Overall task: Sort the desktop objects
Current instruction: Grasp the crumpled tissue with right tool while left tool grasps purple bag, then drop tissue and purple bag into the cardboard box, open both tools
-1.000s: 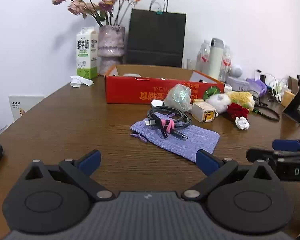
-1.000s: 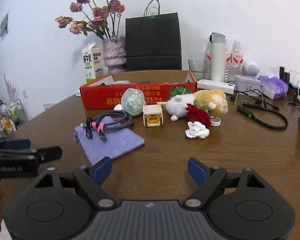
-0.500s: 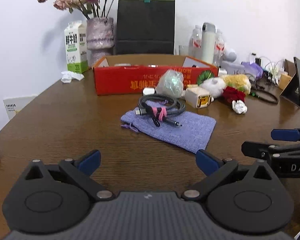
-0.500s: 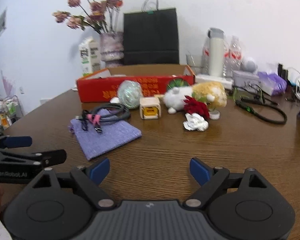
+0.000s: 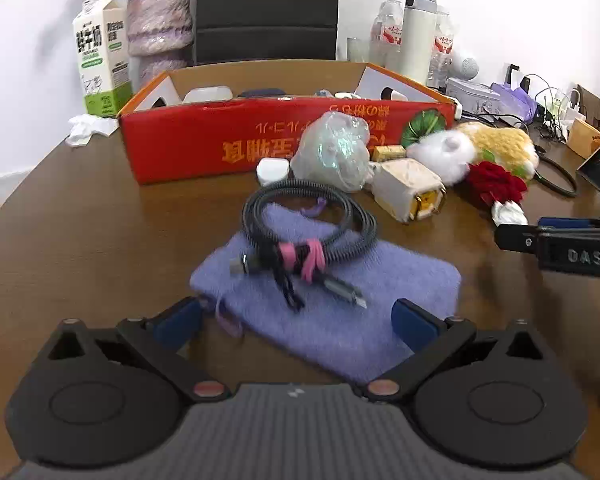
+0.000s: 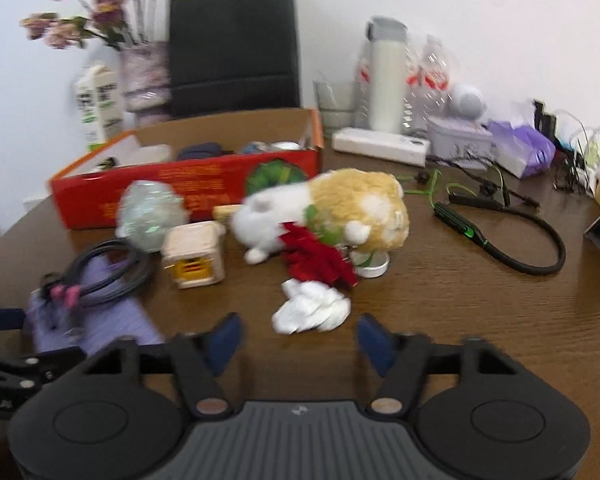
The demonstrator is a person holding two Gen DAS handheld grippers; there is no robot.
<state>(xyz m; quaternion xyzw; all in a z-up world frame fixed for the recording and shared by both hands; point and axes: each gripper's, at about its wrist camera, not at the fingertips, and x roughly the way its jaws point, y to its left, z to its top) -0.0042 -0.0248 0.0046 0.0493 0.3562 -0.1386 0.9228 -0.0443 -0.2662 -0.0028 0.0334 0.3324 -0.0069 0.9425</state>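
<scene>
My left gripper is open, low over the near edge of a purple cloth pouch. A coiled black cable with pink ties lies on the pouch. My right gripper has its jaws closing, and a crumpled white paper sits just ahead of its tips, untouched by the pads. Beyond the paper lie a red fabric flower, a plush toy, a wooden cube and a plastic-wrapped ball. A red cardboard box stands open behind them.
A milk carton, a vase and a black paper bag line the back wall. Bottles, a black neckband and cables crowd the right. A white tissue lies left of the box.
Both grippers have moved forward, closer to the objects. The left one now reaches the pouch. The right jaws have narrowed in front of the white paper.
</scene>
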